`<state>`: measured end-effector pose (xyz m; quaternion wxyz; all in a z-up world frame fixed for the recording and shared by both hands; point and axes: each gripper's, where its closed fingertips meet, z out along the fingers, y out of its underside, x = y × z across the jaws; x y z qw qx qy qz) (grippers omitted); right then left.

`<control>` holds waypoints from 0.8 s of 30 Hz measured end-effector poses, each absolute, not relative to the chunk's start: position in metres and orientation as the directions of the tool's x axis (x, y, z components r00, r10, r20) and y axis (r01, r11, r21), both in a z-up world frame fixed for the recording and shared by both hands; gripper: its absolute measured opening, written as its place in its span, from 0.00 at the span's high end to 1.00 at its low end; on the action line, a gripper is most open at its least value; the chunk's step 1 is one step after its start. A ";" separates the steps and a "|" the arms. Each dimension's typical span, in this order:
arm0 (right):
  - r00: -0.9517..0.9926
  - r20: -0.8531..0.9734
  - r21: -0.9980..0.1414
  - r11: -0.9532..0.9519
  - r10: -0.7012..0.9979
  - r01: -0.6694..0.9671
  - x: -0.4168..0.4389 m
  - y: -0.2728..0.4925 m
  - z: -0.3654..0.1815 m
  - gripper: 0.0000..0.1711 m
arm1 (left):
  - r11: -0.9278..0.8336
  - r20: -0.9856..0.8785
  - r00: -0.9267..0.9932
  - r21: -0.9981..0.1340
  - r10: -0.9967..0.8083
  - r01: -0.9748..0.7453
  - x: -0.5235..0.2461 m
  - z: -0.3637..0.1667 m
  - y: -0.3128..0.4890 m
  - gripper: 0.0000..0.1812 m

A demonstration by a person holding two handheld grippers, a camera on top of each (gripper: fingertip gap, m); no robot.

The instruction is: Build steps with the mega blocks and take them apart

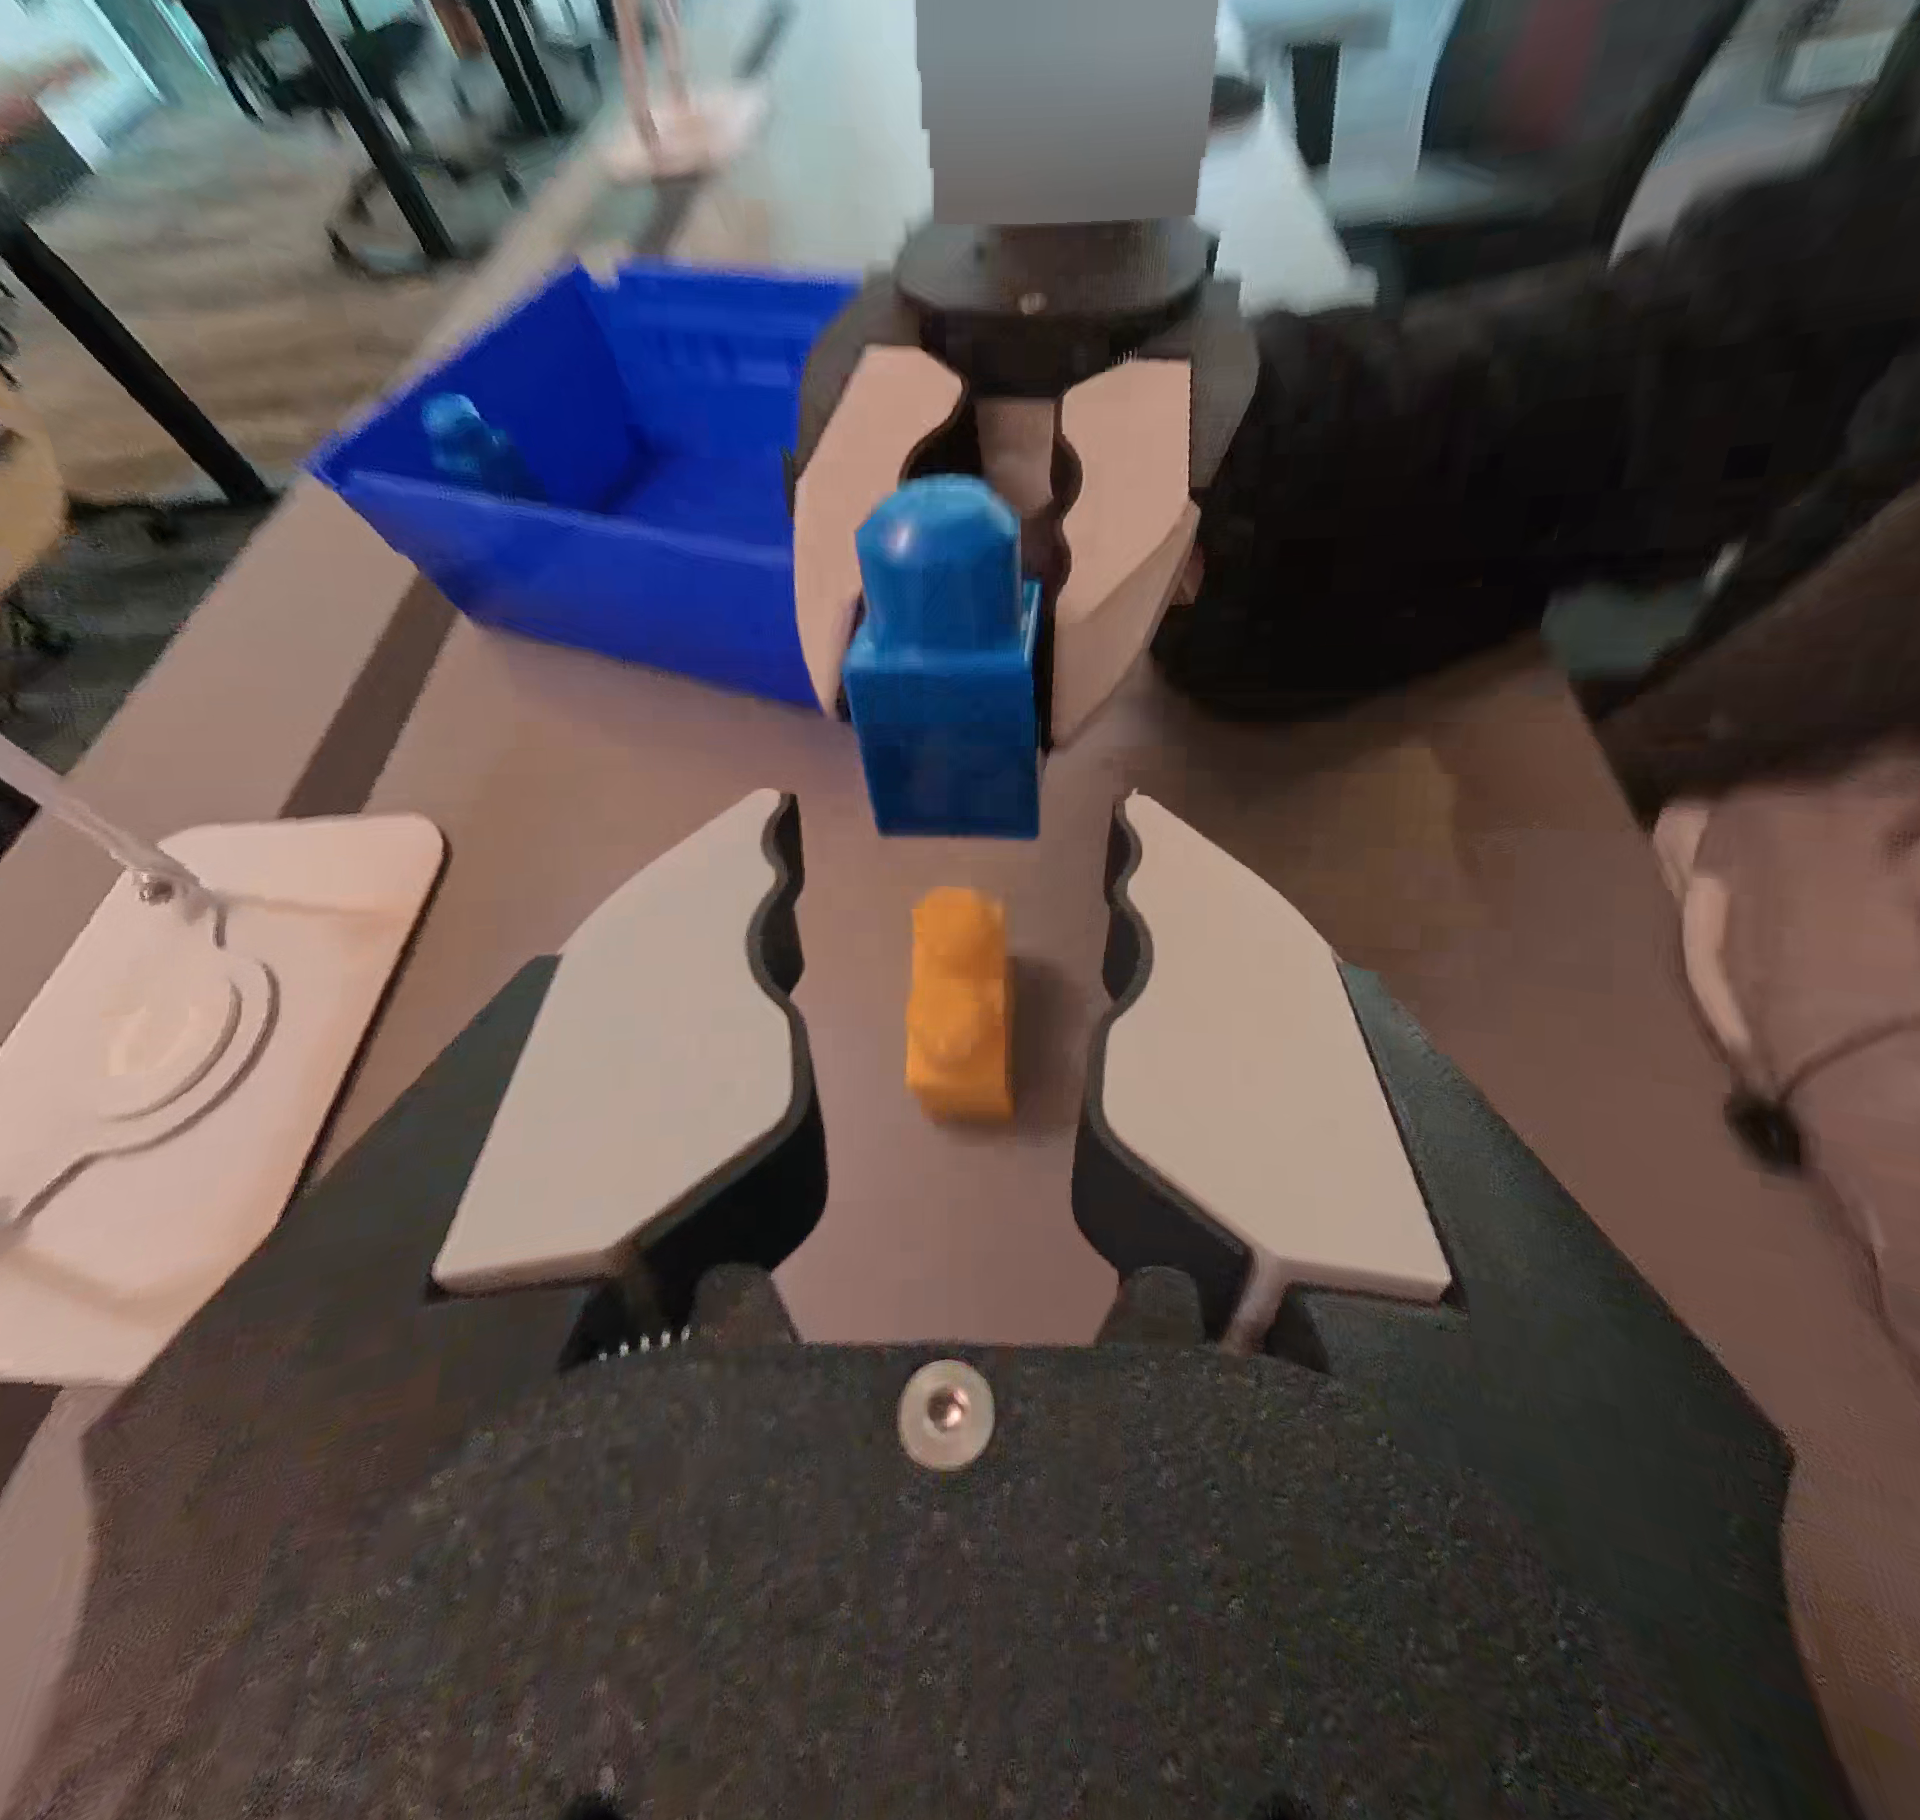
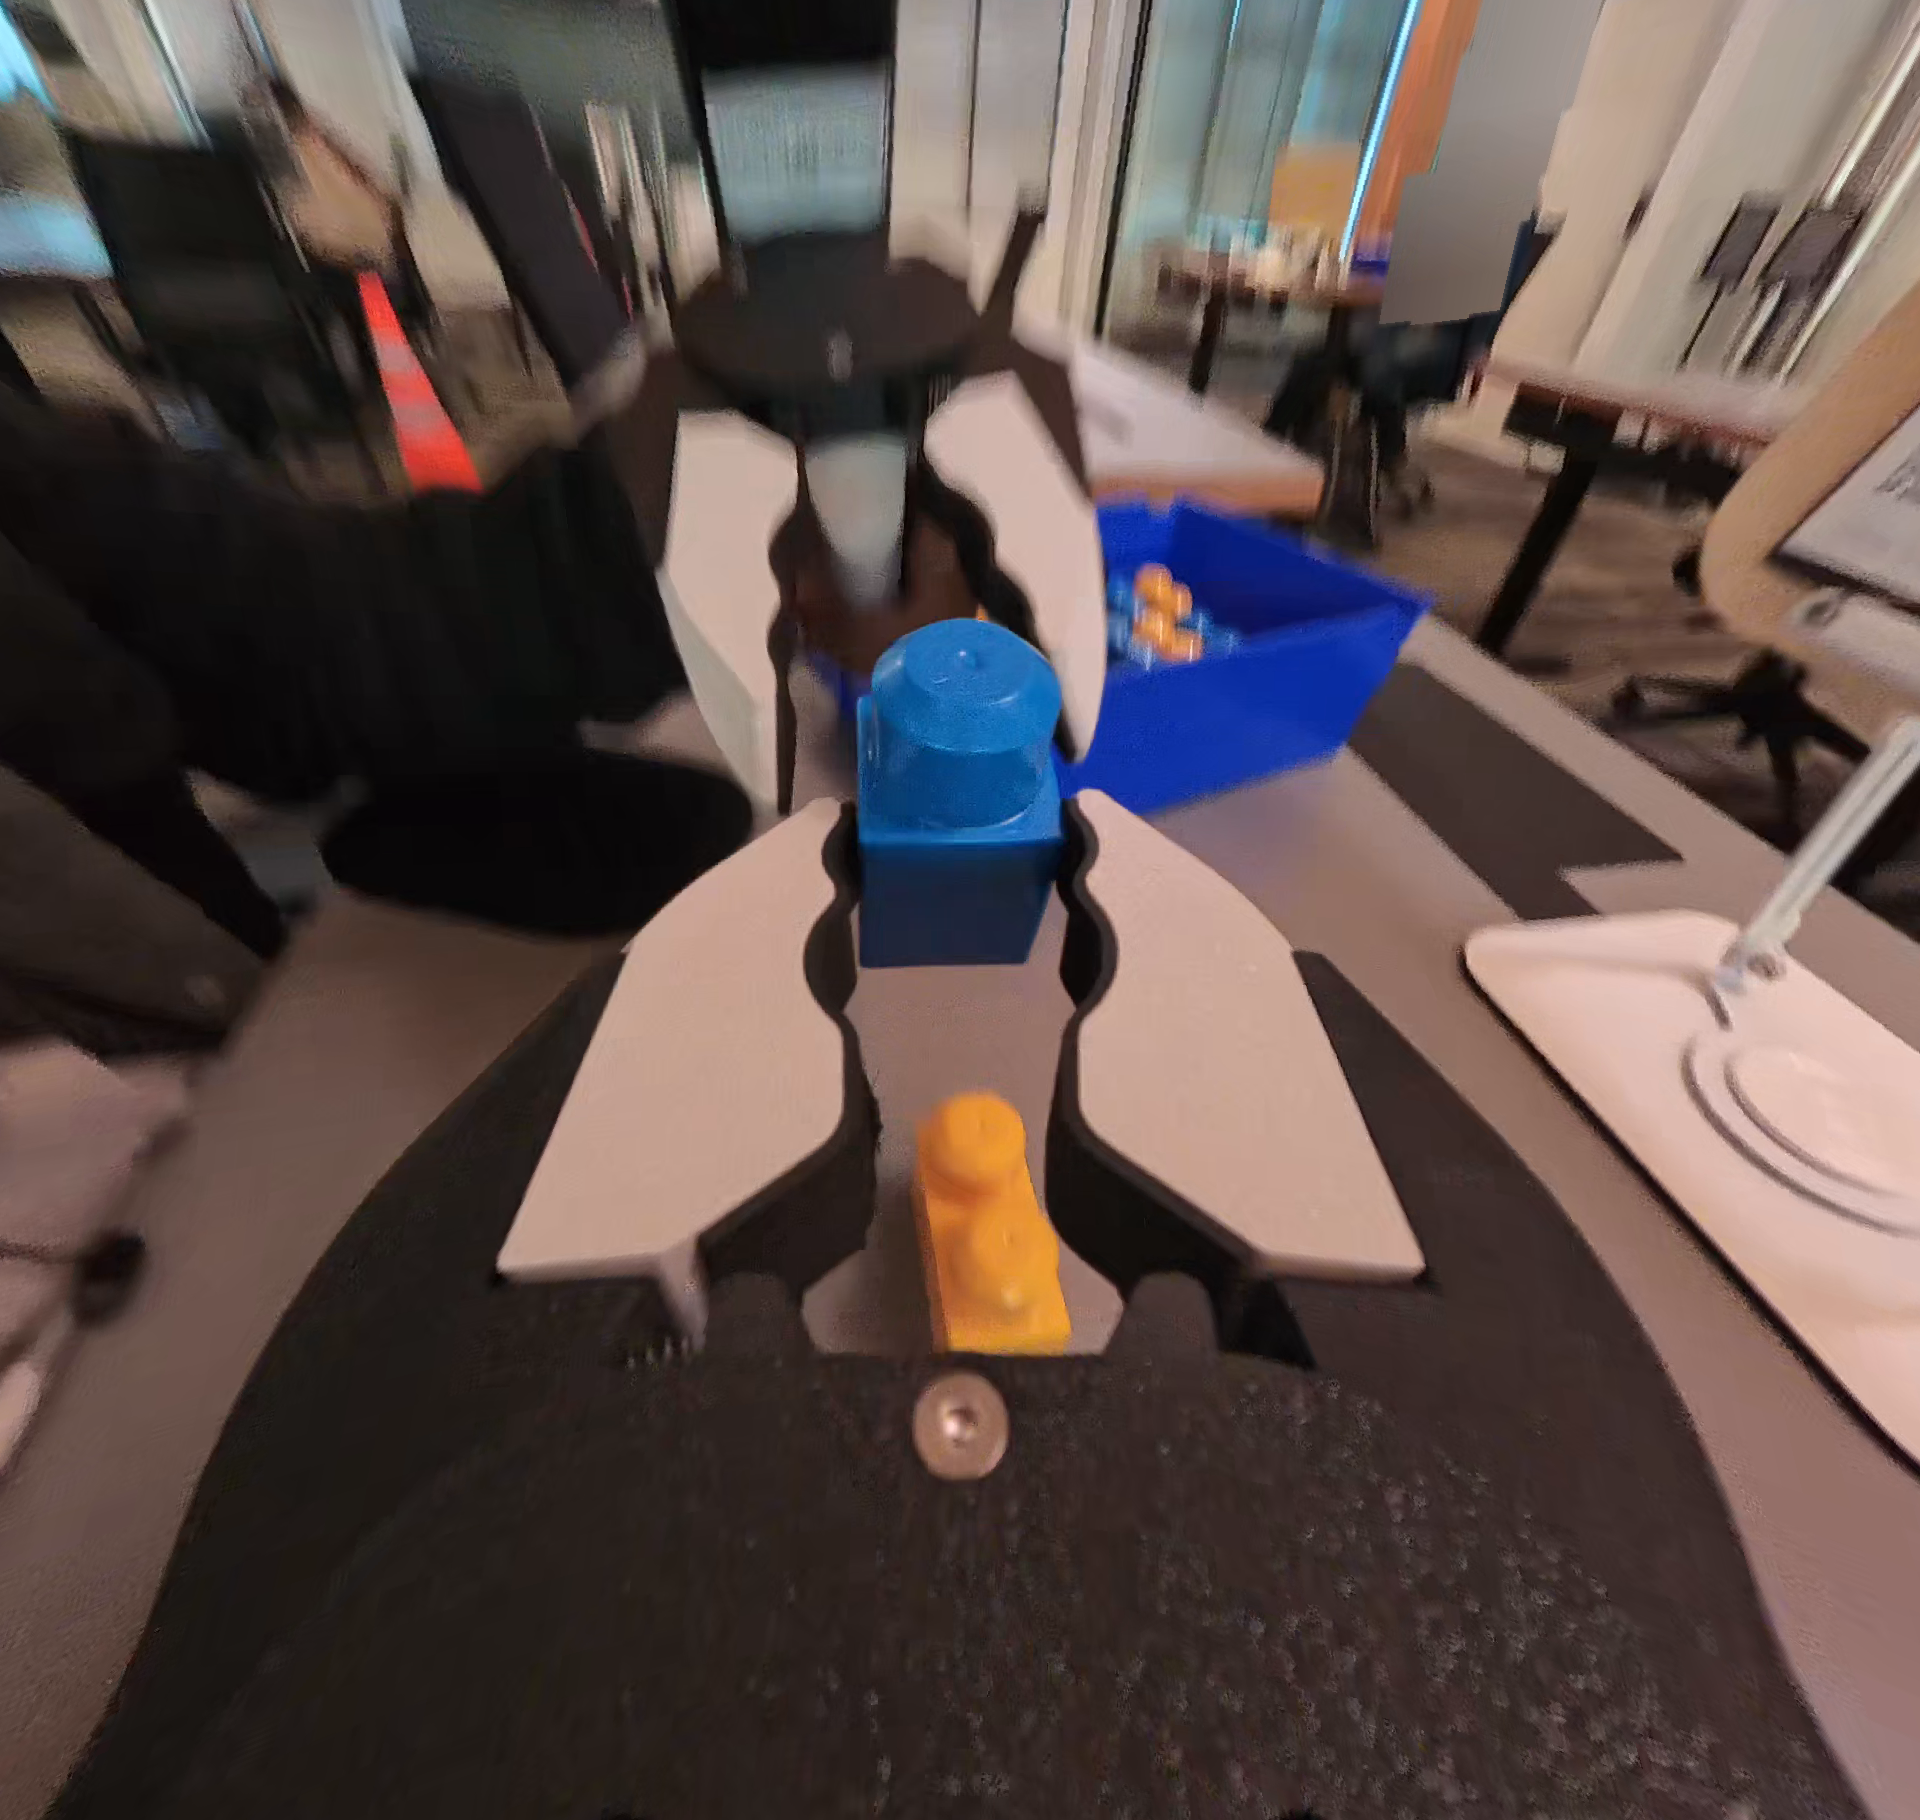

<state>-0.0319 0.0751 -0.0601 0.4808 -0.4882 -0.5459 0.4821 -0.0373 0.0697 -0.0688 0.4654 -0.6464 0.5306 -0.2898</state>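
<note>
Fingers of the left gripper (image 1: 951, 835) stand spread and empty in the left wrist view, and between them, down on the table (image 1: 1299, 835), lies the orange block (image 1: 958, 1007) — a two-stud piece whose long axis runs straight away from the camera, along the line of the fingers. Beyond it and higher, the right gripper (image 1: 940, 669) faces back with the blue block (image 1: 945, 669) pinched between its tips, stud up. The blue bin (image 1: 582, 565) sits behind to the left with another blue piece inside.

Seen from the right wrist view, the right gripper (image 2: 956, 866) is clenched on the blue block (image 2: 954, 835), held clear of the table. The orange block (image 2: 992, 1240) lies below and nearer the camera, its length again in line with the fingers — so the blue piece likely has to come back and down to seat on a stud. The left gripper (image 2: 925, 731) hangs parted just behind.
</note>
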 end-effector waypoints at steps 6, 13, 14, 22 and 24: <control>-0.147 -0.152 -0.917 -0.195 0.977 -0.348 -0.007 0.083 -0.005 0.79 | -0.077 0.066 0.344 -0.997 -0.937 -0.018 -0.014 -0.046 0.080 0.73; -0.196 -0.246 -0.838 -0.310 0.949 -0.449 -0.009 0.087 -0.004 0.79 | -0.100 0.187 0.352 -0.963 -0.917 0.251 -0.004 -0.025 0.081 0.73; -0.198 -0.252 -0.833 -0.317 0.947 -0.453 -0.010 0.087 -0.004 0.79 | -0.092 0.185 0.360 -0.961 -0.915 0.259 -0.004 -0.024 0.081 0.73; -0.211 -0.264 -0.833 -0.332 0.941 -0.443 -0.017 0.084 -0.011 0.79 | -0.085 0.188 0.368 -0.957 -0.910 0.279 -0.009 -0.022 0.081 0.81; -0.215 -0.268 -0.838 -0.337 0.939 -0.430 -0.019 0.083 -0.012 0.79 | -0.094 0.188 0.360 -0.960 -0.914 0.263 -0.010 -0.023 0.080 0.82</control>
